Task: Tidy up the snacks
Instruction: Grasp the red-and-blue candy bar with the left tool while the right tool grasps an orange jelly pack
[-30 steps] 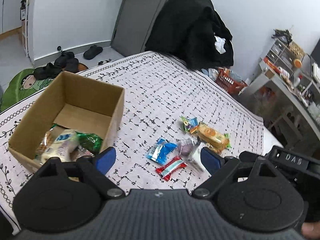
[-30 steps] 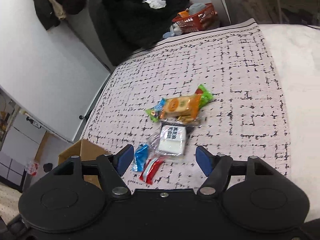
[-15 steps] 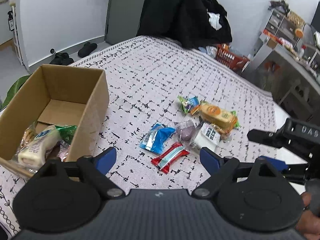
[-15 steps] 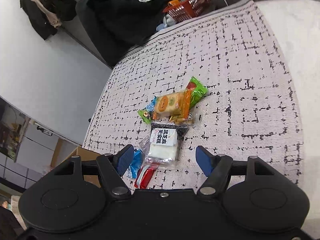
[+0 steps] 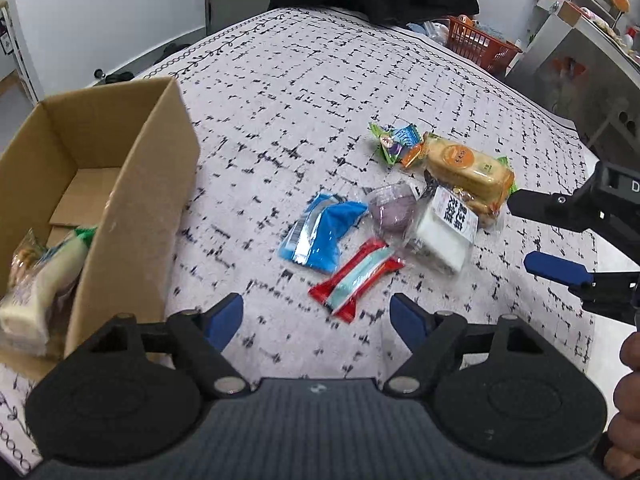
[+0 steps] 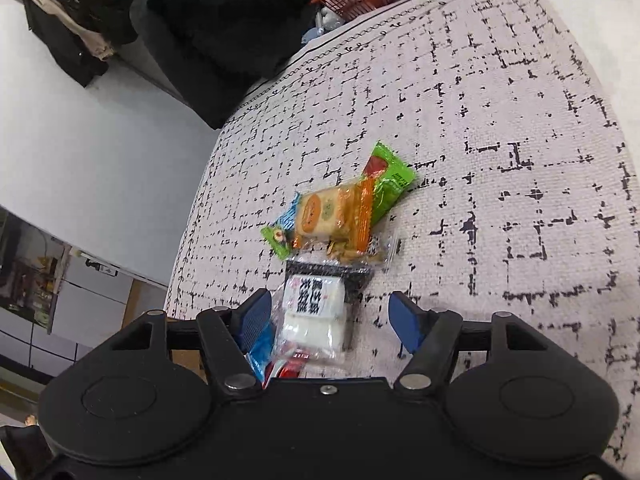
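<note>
- My left tool [image 5: 316, 316] sits at the bottom centre of its frame, blue fingers spread wide and gripping nothing, just above the patterned white-and-black bedspread [image 5: 304, 92].
- Nearest to it lies a red-and-pale-blue flat snack bar wrapper [image 5: 356, 276], between the finger tips and a little beyond them.
- Just past that, toward frame centre, is a blue foil snack packet [image 5: 322, 232], and to its right a clear bag holding a purple round pastry [image 5: 390, 210].
- Touching the purple one on the right is a clear-wrapped white cake block with a black-lettered label [image 5: 444, 224].
- In the right wrist view, my right tool [image 6: 328, 322] is spread open around that white block [image 6: 314, 312]; the block lies between the blue fingers, nearer the left one, and I cannot tell whether either pad touches it.
- In the left view the right tool [image 5: 560, 236] enters from the right edge, just beside the pile.
- Farther up sits an orange-wrapped rectangular biscuit pack [image 5: 466, 170], overlapping a green snack wrapper [image 6: 390, 188] and a small green-and-blue candy packet [image 5: 394, 142].
- At the left edge of the left frame stands an open brown cardboard box [image 5: 132, 184] holding a pale cream-coloured packaged bun [image 5: 44, 284] and other wrapped snacks.
- At the far end of the bed, upper centre, lies a heap of black clothing [image 6: 224, 28], with an orange plastic basket [image 5: 480, 44] to its right.
</note>
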`<state>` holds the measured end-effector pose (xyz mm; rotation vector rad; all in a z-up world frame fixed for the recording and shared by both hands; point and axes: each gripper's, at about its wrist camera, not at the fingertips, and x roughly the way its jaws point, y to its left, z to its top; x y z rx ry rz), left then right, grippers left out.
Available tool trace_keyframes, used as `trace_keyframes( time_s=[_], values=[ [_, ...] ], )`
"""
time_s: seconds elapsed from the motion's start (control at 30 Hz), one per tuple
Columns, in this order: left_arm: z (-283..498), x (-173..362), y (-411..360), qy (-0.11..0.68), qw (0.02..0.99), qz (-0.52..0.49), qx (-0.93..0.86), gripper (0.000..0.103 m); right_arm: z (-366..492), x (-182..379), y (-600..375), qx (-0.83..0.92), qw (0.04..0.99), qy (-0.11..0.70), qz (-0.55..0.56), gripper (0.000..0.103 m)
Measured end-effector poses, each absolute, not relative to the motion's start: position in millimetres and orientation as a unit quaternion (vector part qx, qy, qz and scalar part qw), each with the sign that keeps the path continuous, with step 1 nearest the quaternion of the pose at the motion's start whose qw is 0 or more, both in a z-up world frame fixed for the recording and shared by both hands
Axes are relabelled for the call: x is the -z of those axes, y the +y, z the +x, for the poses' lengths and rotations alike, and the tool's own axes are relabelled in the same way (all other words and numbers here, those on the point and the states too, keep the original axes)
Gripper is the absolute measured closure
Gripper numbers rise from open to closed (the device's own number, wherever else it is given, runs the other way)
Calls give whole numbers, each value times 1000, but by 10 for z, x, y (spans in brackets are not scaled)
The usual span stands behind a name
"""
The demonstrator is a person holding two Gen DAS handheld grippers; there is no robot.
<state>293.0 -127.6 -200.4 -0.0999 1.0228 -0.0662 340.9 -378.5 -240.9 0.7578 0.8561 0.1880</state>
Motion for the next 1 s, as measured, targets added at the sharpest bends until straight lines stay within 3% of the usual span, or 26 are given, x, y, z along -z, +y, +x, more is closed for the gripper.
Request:
trace_keyframes(
  time_s=[0.6, 0.77, 0.9, 1.0],
  values=[
    [3309, 2328, -1546, 509, 860, -12, 41, 38, 3795, 2544, -3932, -98, 835, 375, 391, 48],
    [3288, 2330, -1576, 507, 861, -13, 49, 52, 3861, 2551, -3921, -96, 836, 373, 390, 48],
    [3267, 2309, -1585, 506, 861, -18, 54, 73, 3925, 2546, -3894, -93, 839, 373, 385, 50],
    [3232, 2291, -1568, 508, 859, -25, 59, 84, 3981, 2552, -3851, -94, 841, 376, 378, 70]
  ],
)
